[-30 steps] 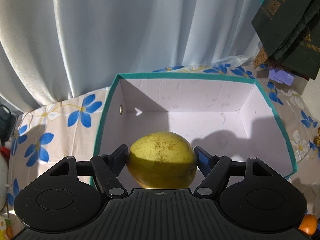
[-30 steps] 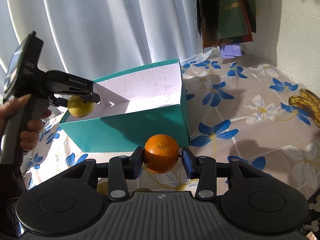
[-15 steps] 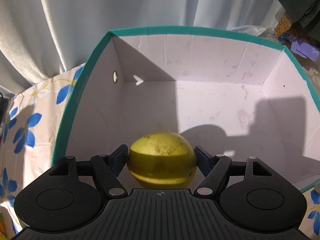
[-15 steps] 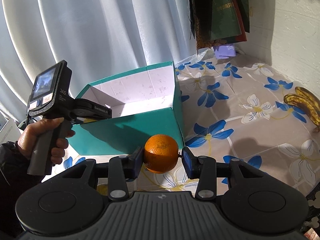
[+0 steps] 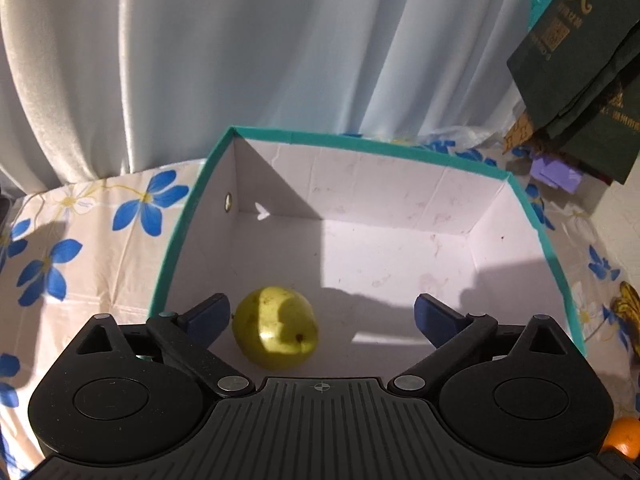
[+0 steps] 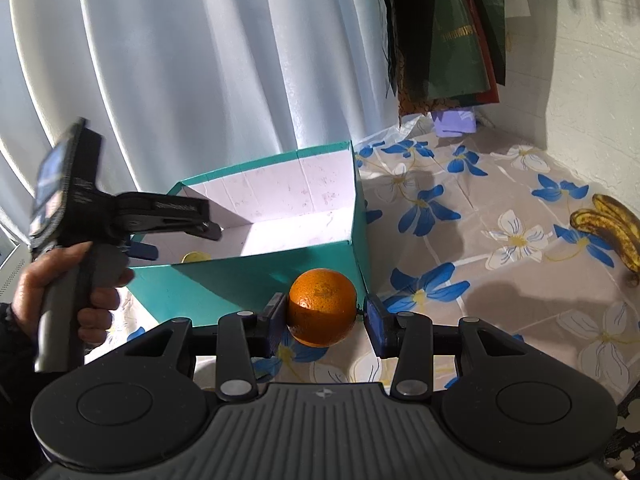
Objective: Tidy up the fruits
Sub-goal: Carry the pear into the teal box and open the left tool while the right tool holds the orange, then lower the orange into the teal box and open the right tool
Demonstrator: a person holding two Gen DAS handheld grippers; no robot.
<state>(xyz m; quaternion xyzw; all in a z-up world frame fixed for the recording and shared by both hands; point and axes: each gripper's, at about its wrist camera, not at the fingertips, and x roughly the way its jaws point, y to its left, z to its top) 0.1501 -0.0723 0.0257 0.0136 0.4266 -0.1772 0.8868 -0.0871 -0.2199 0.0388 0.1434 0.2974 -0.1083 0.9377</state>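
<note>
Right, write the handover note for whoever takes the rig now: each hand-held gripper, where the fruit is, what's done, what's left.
Left hand-held gripper: jaws opening over the teal box, nothing gripped.
Right hand-held gripper: shut on the orange, held in front of the box, outside it.
Fruit: the yellow-green fruit lies on the box floor near the left wall, close to one finger. Bananas lie on the flowered tablecloth, to the right.
Done: yellow-green fruit is in the box.
Left: probably drop the orange in, then fetch the bananas.
</note>
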